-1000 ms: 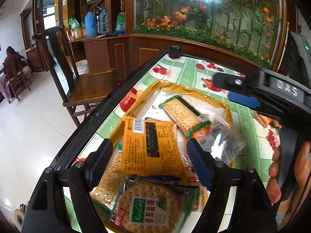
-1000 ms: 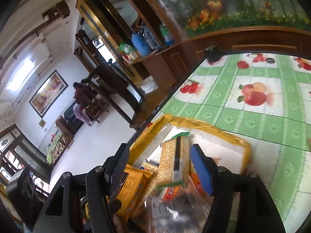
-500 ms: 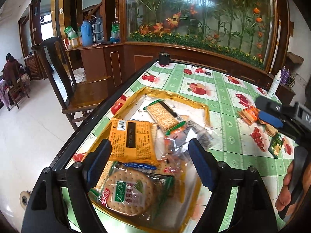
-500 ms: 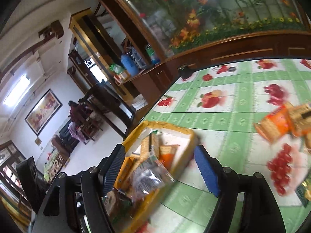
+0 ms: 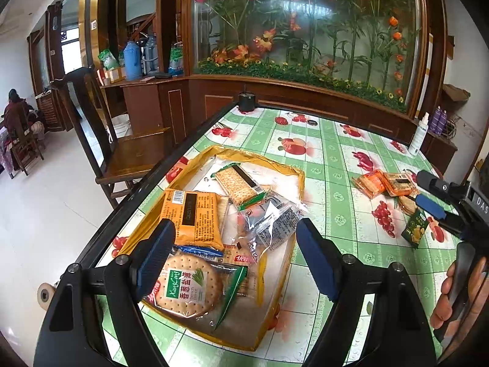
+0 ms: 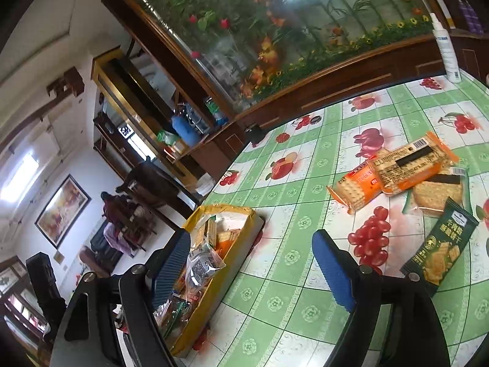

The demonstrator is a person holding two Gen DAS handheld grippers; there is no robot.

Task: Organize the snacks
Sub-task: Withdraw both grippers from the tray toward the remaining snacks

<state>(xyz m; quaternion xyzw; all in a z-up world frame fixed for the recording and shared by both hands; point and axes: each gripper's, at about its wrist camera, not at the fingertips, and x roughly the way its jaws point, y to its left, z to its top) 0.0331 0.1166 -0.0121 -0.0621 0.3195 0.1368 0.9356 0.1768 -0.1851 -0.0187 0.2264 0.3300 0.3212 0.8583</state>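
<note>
Left wrist view: the left gripper (image 5: 235, 255) hangs with jaws spread and empty above the yellow tray (image 5: 298, 180), which sits near the table's (image 5: 330, 159) left edge. In the tray lie a round cracker pack (image 5: 189, 286), an orange pack (image 5: 192, 215) and a clear wrapper (image 5: 272, 220).

Right wrist view: the right gripper (image 6: 253, 270) is opening its jaws over bare tablecloth, nothing between them. Loose orange cracker packs (image 6: 394, 169) and a dark green packet (image 6: 440, 246) lie toward the table's right side, well apart from the tray.
</note>
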